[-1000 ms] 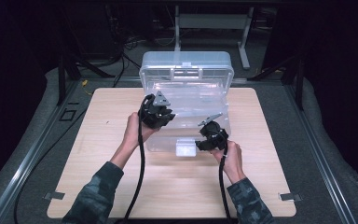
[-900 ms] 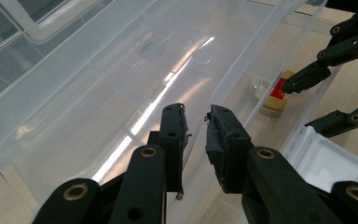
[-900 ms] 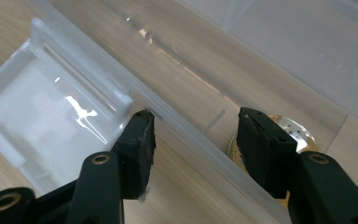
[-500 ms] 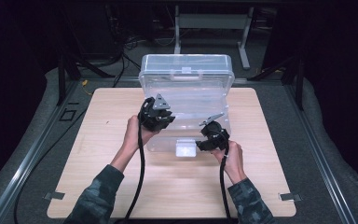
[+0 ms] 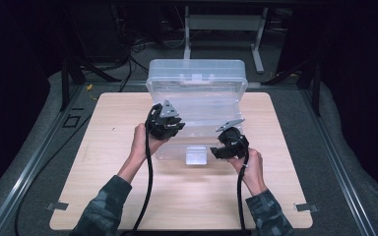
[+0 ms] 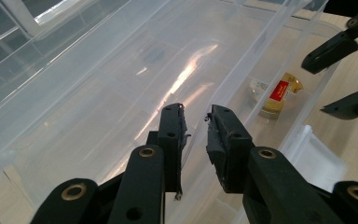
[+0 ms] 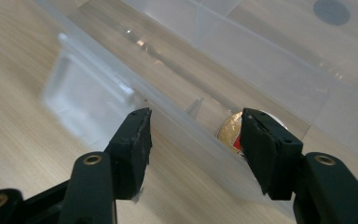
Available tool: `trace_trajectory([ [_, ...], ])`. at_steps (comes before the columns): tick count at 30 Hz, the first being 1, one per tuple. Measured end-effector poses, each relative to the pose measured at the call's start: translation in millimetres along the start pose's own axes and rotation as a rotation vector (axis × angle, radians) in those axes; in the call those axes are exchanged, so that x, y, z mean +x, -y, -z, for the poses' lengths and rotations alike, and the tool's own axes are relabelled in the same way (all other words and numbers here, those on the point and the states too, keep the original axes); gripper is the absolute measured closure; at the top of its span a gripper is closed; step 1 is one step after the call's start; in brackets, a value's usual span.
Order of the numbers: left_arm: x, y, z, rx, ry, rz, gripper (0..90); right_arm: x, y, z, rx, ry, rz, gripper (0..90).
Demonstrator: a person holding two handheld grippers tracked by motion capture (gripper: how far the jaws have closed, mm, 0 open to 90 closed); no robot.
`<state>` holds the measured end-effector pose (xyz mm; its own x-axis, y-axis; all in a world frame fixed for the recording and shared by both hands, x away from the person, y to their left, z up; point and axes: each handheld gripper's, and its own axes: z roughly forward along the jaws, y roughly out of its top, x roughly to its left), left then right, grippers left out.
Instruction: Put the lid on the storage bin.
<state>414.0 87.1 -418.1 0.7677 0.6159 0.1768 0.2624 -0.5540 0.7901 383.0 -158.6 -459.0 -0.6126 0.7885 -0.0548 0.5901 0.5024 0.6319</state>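
**Ana:** Looking down from above, I see a big clear box (image 5: pixel 197 105) on the desk (image 5: pixel 103 147). Two hands reach up to its near side.

**Ben:** Where is the left gripper (image 5: pixel 166 124)?

**Ana:** It is at the left part of the near wall of the box. In the left gripper view its jaws are close together, with just a thin gap. The thin clear edge of the box seems to run up through that gap. I cannot tell if the pads pinch it.

**Ben:** And the right gripper (image 5: pixel 226 146)?

**Ana:** It is low at the near wall, more to the right. Its jaws stand about half open. The wall of the box passes between them, but the pads do not touch it.

**Ben:** Is anything in the box?

**Ana:** Yes, a small round gold thing with a red label (image 7: pixel 233 131). It lies on the floor of the box, just behind the near wall, right by the right gripper. A clear latch (image 5: pixel 196 155) hangs from the near wall, between the two grippers.
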Motion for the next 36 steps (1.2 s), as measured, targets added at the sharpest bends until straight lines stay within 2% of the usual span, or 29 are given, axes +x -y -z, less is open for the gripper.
trace_trajectory([
  [3, 0.0, 0.3, 0.3, -0.004, -0.002, 0.002, 74.3, -1.1, 1.0, 7.4, -0.008, -0.016, 0.004, 41.9],
  [5, -0.1, 0.3, 0.5, -0.004, -0.003, 0.004, 74.2, -3.7, 1.3, 13.5, -0.02, -0.046, -0.008, 41.5],
  [6, -0.1, 0.2, 0.5, -0.005, -0.003, 0.004, 74.2, -5.6, 1.5, 17.5, -0.041, -0.084, -0.02, 41.5],
  [7, -0.2, 0.2, 0.5, -0.005, -0.003, 0.004, 74.1, -6.4, 1.2, 21.9, -0.054, -0.095, -0.02, 41.5],
  [8, -0.3, 0.2, 0.5, -0.005, -0.005, 0.004, 74.2, -6.2, 0.2, 26.5, -0.057, -0.077, -0.013, 41.5],
  [12, -0.8, 0.2, 0.5, -0.007, -0.007, 0.008, 74.1, -6.1, -6.1, 43.8, -0.096, -0.074, -0.003, 41.4],
  [13, -0.9, 0.2, 0.6, -0.007, -0.007, 0.007, 74.1, -6.5, -8.0, 46.3, -0.109, -0.088, -0.001, 41.4],
  [15, -1.3, 0.2, 0.6, -0.007, -0.01, 0.005, 74.0, -7.3, -14.9, 53.7, -0.134, -0.076, 0.009, 41.3],
  [22, -2.3, 0.7, 0.7, -0.01, -0.016, 0.009, 73.5, -17.6, -39.5, 64.2, -0.204, -0.096, 0.003, 38.3],
  [29, -3.9, 3.4, 1.4, -0.008, -0.016, 0.003, 73.1, -26.2, -63.6, 57.8, -0.23, -0.072, -0.008, 39.8],
  [32, -6.1, 4.2, 1.1, -0.009, -0.021, 0.007, 72.5, -32.1, -71.1, 47.4, -0.232, -0.04, -0.027, 45.5],
  [36, -6.8, 5.3, 1.1, -0.003, -0.012, 0.018, 72.1, -41.6, -77.7, 35.8, -0.236, -0.042, -0.074, 52.8],
])
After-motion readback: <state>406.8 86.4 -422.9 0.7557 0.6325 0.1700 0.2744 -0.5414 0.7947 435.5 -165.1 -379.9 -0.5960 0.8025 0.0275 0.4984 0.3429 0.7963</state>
